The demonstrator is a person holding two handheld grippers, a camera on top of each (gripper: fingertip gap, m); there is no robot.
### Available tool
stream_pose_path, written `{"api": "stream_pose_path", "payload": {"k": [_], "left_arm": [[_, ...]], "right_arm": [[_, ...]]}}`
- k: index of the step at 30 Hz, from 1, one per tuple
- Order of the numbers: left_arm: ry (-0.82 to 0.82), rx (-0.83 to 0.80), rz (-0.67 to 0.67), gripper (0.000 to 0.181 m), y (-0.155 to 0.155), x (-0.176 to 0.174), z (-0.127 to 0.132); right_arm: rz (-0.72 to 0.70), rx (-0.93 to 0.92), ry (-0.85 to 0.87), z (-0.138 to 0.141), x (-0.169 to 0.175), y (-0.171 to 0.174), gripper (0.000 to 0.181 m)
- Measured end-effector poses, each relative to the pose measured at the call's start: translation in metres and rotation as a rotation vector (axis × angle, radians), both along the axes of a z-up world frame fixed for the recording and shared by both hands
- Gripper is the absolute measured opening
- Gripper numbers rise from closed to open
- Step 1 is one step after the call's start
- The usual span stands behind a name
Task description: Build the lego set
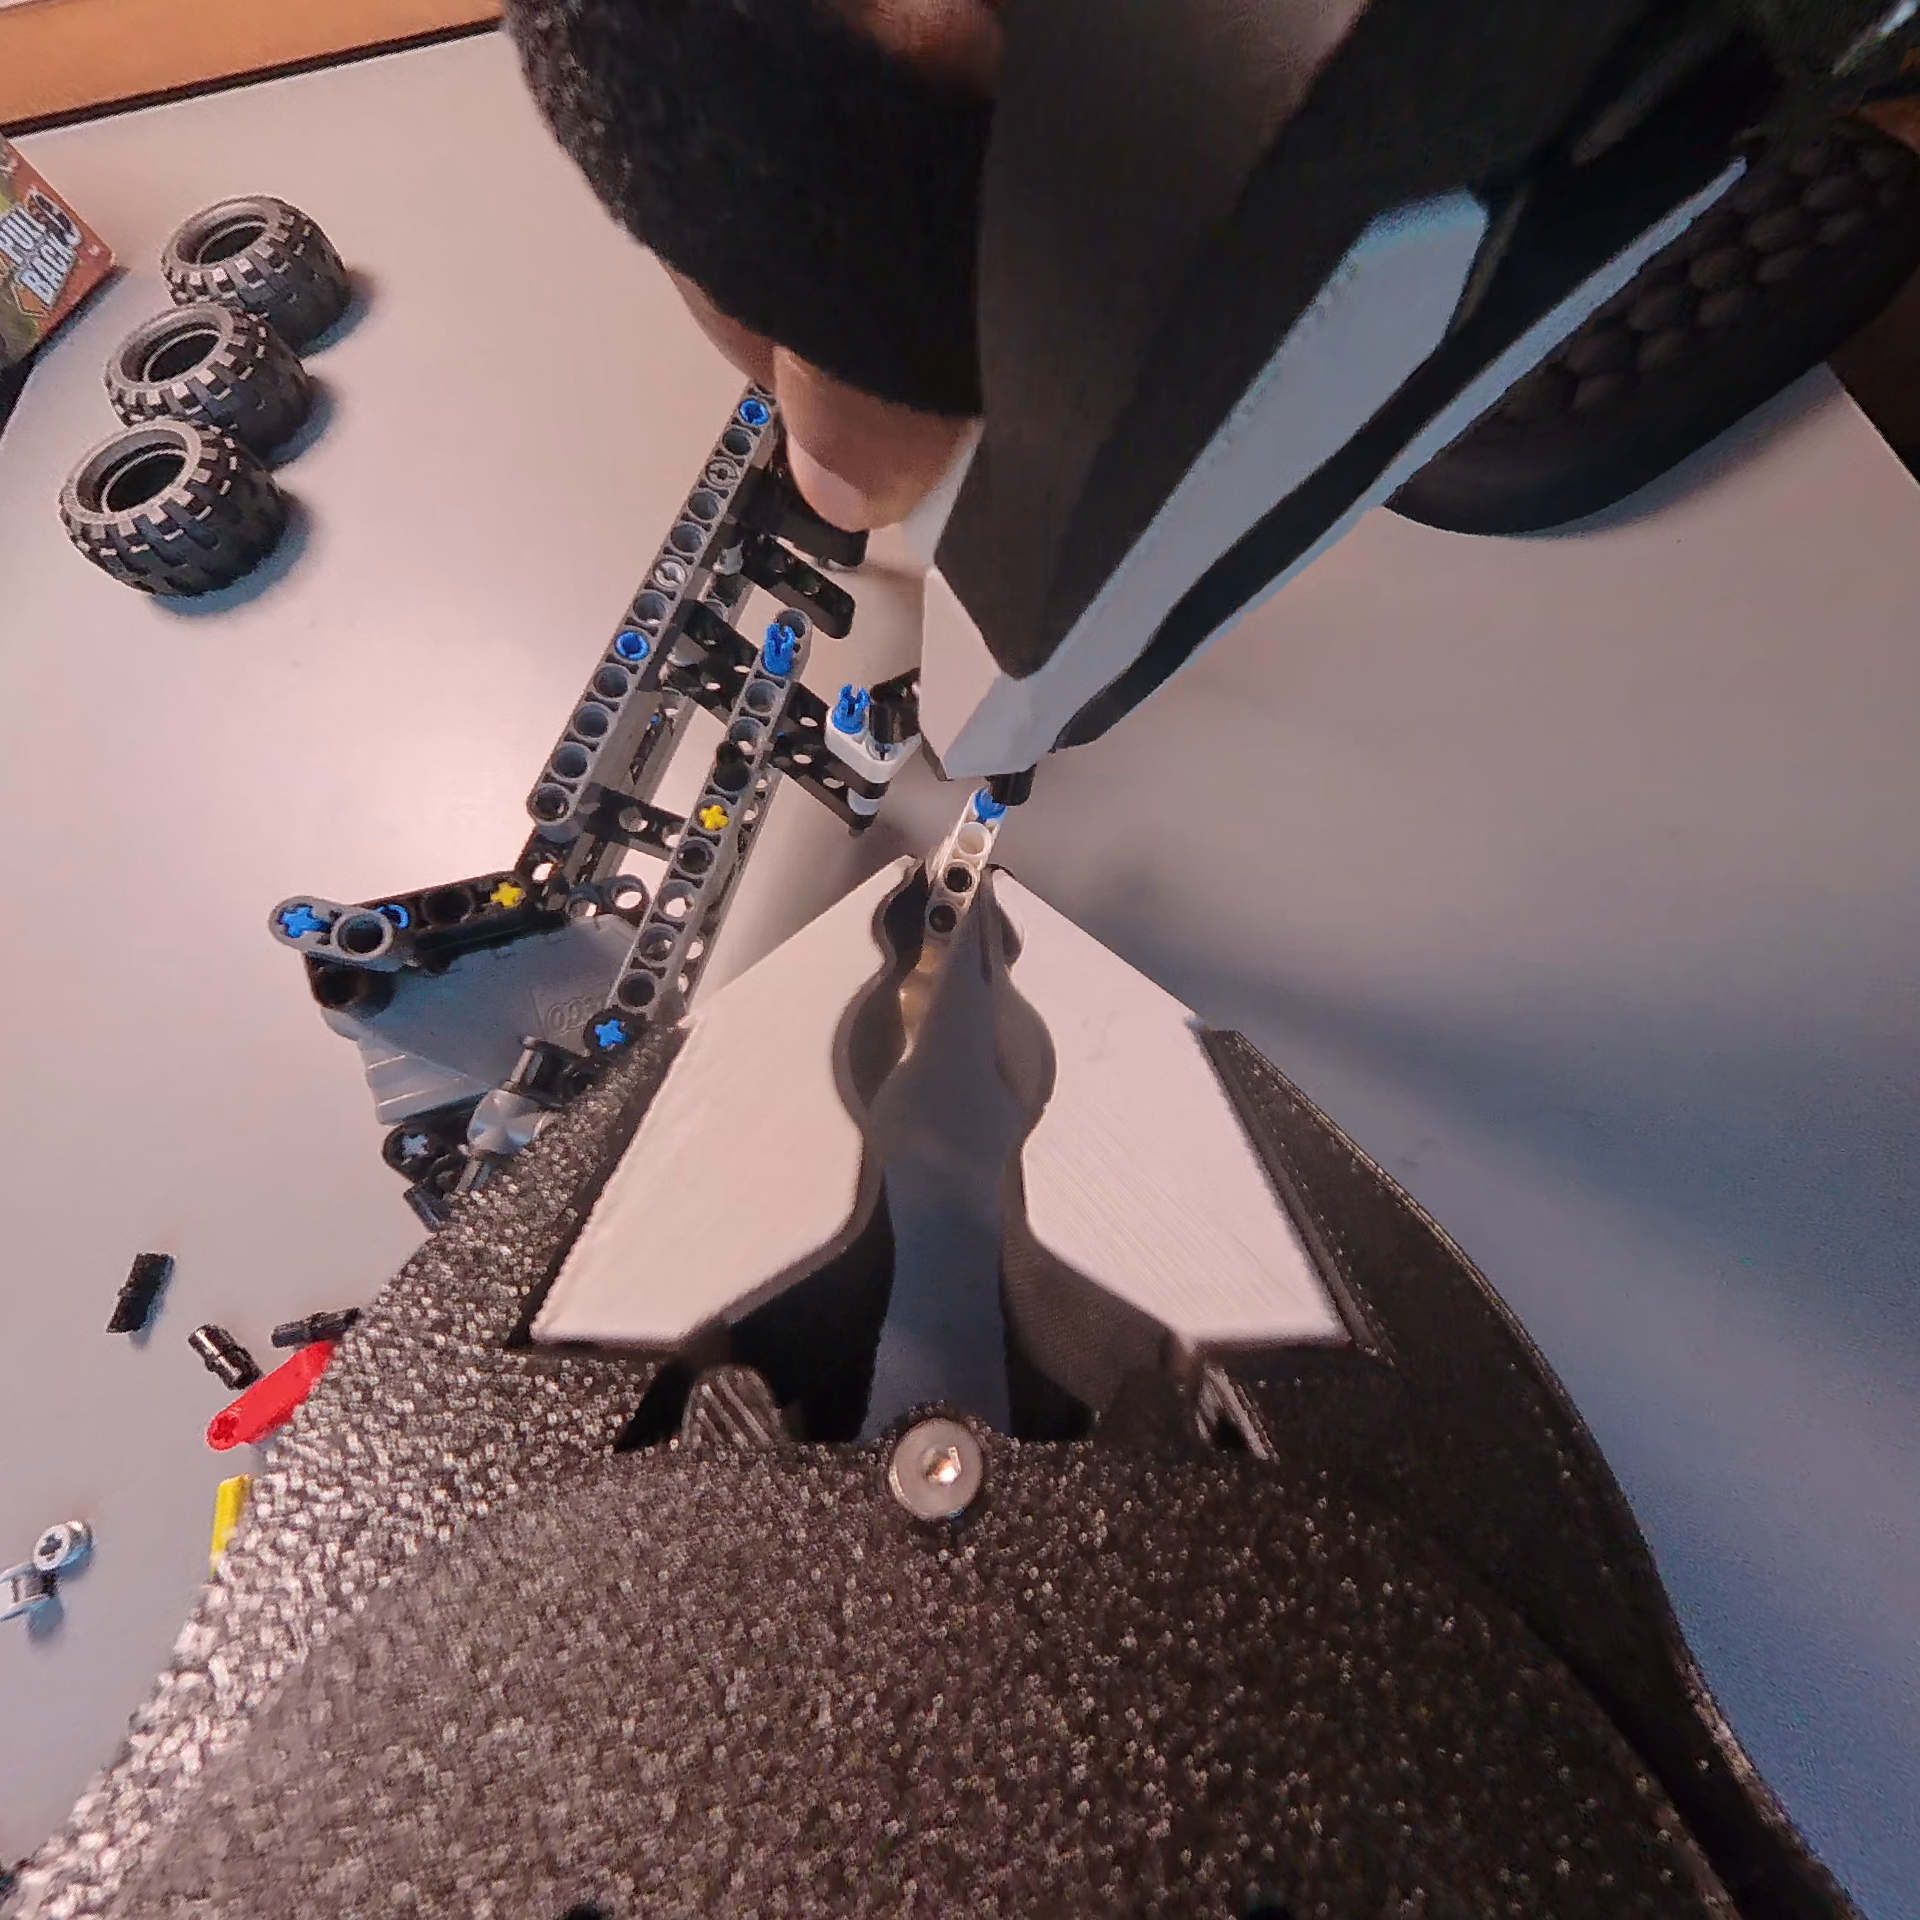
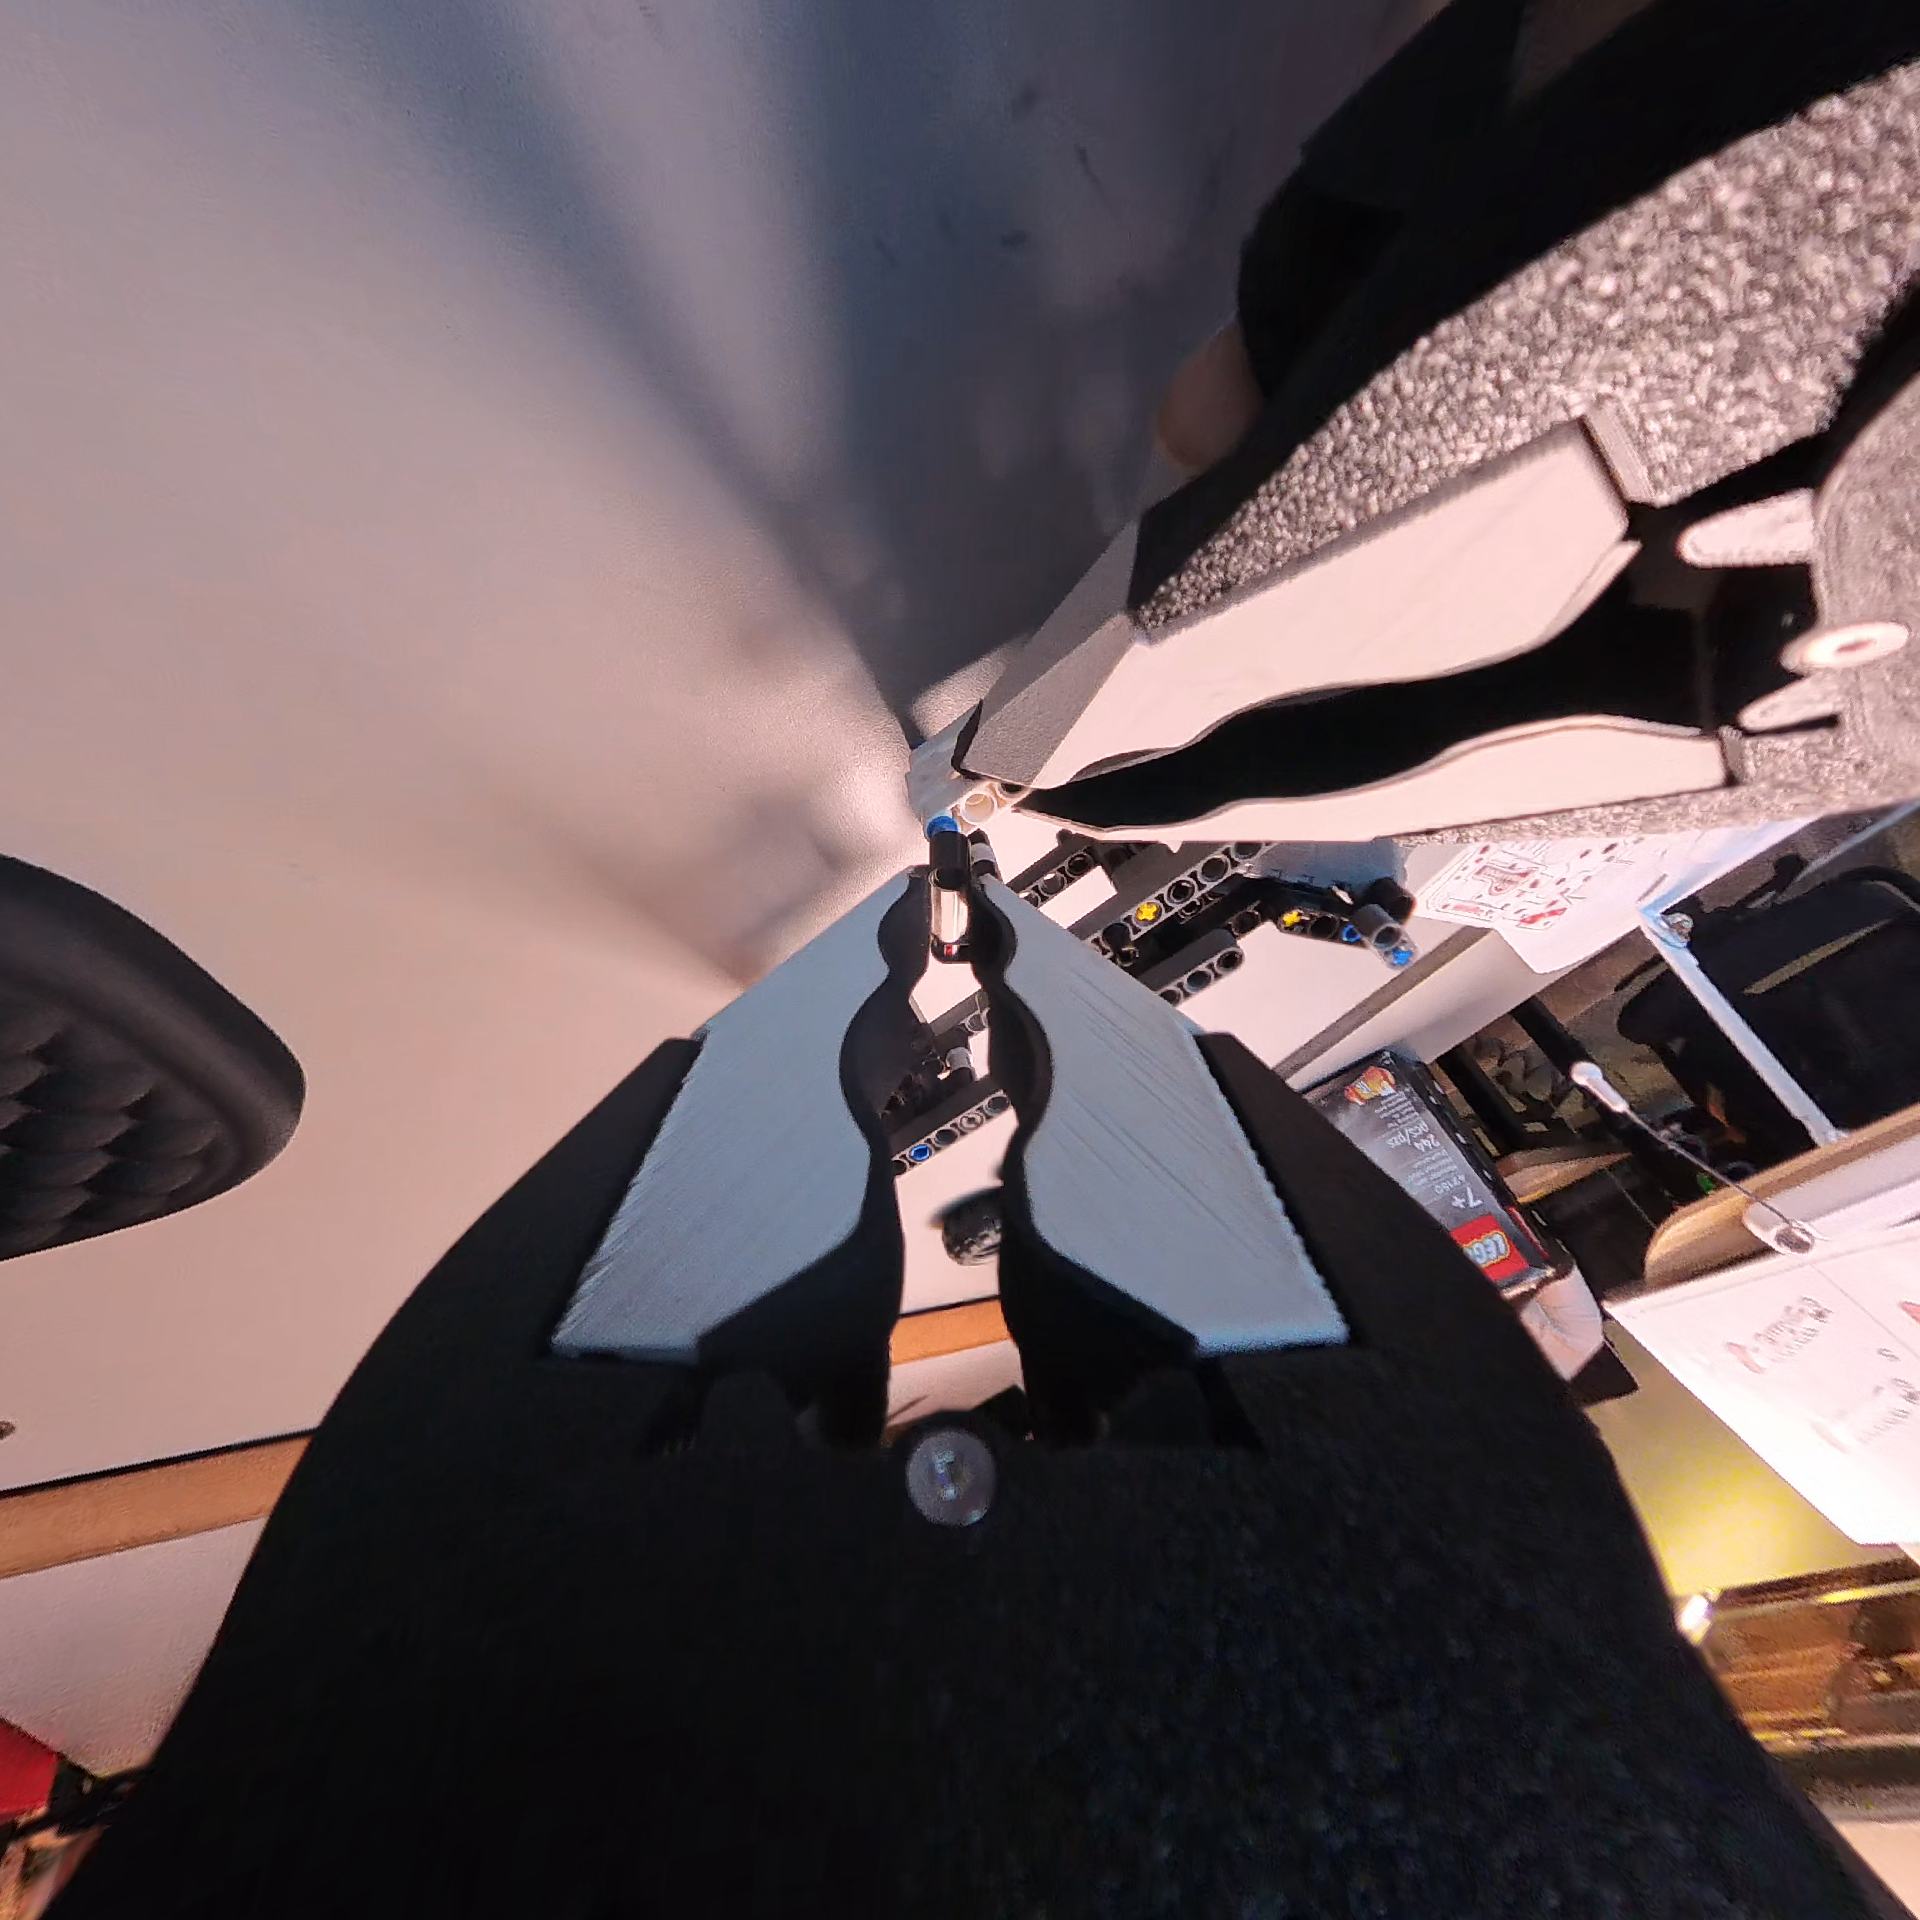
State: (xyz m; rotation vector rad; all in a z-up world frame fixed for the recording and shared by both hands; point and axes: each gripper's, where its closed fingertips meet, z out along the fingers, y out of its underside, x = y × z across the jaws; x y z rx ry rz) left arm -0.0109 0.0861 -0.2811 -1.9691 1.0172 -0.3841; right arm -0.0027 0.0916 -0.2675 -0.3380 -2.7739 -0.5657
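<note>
On the grey counter [image 1: 1455, 935] the half-built lego frame [image 1: 665, 748] lies flat to the left of both tools, a ladder of grey and black beams studded with blue and yellow pins, its long axis running from the near left toward the far right. A gloved hand [image 1: 790, 208] reaches down over the far end of the frame, a fingertip touching one black crossbeam. Three black tyres [image 1: 197, 395] sit in a row well off to the far left, beside a corner of the set's box [image 1: 42, 260]. Loose bits lie near the left edge: small black pins [image 1: 223, 1356], a red piece [image 1: 265, 1397], a yellow axle [image 1: 229, 1517] and grey connectors [image 1: 42, 1564].

The left tool [image 1: 954, 883] is pinching a short white beam [image 1: 961, 862], which sticks out forward along the fingers, just clear of the frame's right side, with a blue pin [image 1: 982, 802] at its far tip. The right tool [image 2: 954, 914] comes in from the far side, tip to tip with the left one, pressed together on a small black pin piece [image 2: 948, 883] that points straight along its fingers toward the blue pin. In the right wrist view the left tool [image 2: 961, 774] crosses above, partly hiding the frame [image 2: 1195, 914] behind it; the box [image 2: 1434, 1174] stands beyond.
</note>
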Motion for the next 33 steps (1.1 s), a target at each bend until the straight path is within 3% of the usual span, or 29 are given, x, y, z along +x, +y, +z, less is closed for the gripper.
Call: {"api": "stream_pose_path", "payload": {"k": [6,25,29,33], "left_arm": [[0.012,-0.005,0.016,0.008,0.002,-0.002,-0.002],[-0.019,-0.042,0.053,0.008,0.004,-0.002,0.001],[-0.002,0.012,0.061,0.01,0.006,-0.003,0.007],[-0.06,0.069,0.042,0.013,0.002,-0.004,0.024]], "right_arm": [[0.01,0.07,-0.01,-0.002,-0.002,0.001,0.006],[0.05,0.03,0.123,0.001,-0.007,0.006,0.006],[-0.04,-0.125,0.241,0.015,-0.008,0.002,0.006],[-0.216,-0.369,0.368,0.038,-0.004,0.003,0.006]]}}
